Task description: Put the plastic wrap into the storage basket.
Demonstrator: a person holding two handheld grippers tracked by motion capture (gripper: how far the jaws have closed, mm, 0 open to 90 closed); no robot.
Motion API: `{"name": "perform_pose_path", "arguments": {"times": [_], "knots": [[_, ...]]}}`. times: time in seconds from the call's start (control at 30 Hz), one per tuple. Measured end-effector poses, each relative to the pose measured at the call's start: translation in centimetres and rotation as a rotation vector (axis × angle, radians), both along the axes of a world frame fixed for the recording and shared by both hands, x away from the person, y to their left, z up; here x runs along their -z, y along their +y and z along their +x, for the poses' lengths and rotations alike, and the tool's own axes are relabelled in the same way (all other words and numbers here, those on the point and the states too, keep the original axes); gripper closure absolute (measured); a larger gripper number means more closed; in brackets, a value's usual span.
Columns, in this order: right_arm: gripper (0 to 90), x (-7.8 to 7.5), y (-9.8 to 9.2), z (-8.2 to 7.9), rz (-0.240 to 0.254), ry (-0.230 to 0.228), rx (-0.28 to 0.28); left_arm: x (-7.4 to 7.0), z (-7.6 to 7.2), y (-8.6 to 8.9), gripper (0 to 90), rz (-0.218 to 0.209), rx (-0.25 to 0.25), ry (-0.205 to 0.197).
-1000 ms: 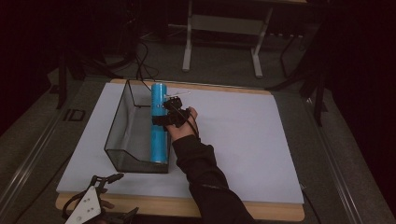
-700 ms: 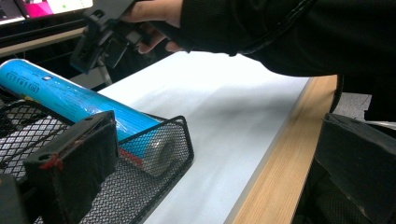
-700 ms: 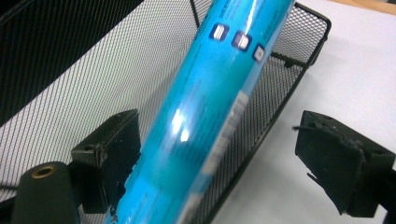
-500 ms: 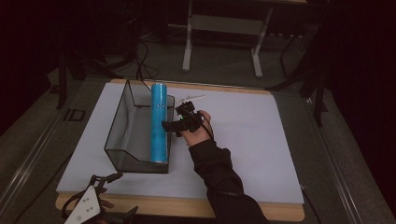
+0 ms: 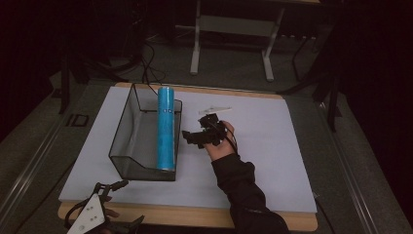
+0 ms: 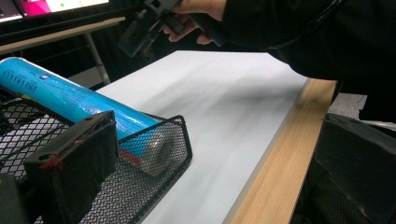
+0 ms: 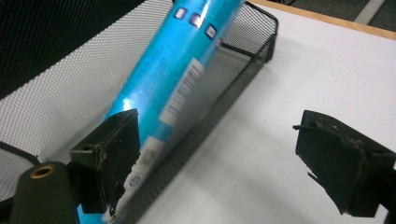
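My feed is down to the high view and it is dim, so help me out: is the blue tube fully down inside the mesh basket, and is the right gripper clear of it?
Observer: The right gripper is clear: in its own view the jaws stand wide apart with nothing between them, beside the blue tube.
Operator: And the tube itself?
Observer: In the left gripper view the blue tube lies slanted, its capped end low against the mesh basket wall, its other end above the rim.
Operator: Any markings on it?
Observer: The right gripper view shows a barcode and small square icons on it.
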State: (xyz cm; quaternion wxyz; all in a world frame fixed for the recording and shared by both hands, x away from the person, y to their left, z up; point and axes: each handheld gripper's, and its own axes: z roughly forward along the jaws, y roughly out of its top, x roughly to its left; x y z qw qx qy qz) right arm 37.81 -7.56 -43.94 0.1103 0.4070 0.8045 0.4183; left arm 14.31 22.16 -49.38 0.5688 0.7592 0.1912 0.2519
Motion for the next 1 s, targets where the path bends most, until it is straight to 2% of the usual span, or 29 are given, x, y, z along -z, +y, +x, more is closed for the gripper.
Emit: {"name": "perform_pose_path", "arguments": {"times": [0.2, 0.27, 0.53, 0.6, 0.73, 1.0], "knots": [[13.4, 0.1, -1.9, -0.7, 0.003, -0.012, 0.002, 0.0, 0.0, 0.0, 0.2, -0.001, 0.000, 0.000], [13.5, 0.3, -2.8, -1.1, 0.010, -0.008, -0.017, 0.0, 0.0, 0.0, 0.2, 0.000, 0.000, 0.002], [13.4, 0.7, -4.4, -2.3, -0.009, -0.004, -0.026, 0.0, 0.0, 0.0, 0.2, 0.006, 0.000, 0.002], [13.4, 1.0, -5.2, -2.8, -0.006, -0.007, -0.040, 0.0, 0.1, 0.0, 0.2, 0.003, 0.000, 0.003], [13.4, 1.6, -5.9, -3.5, -0.034, -0.017, -0.065, 0.1, 0.1, -0.1, 0.2, 0.006, 0.001, 0.005], [13.5, 2.7, -7.3, -4.5, -0.043, -0.021, -0.084, 0.1, 0.1, -0.1, 0.2, 0.008, 0.002, 0.006]]}}
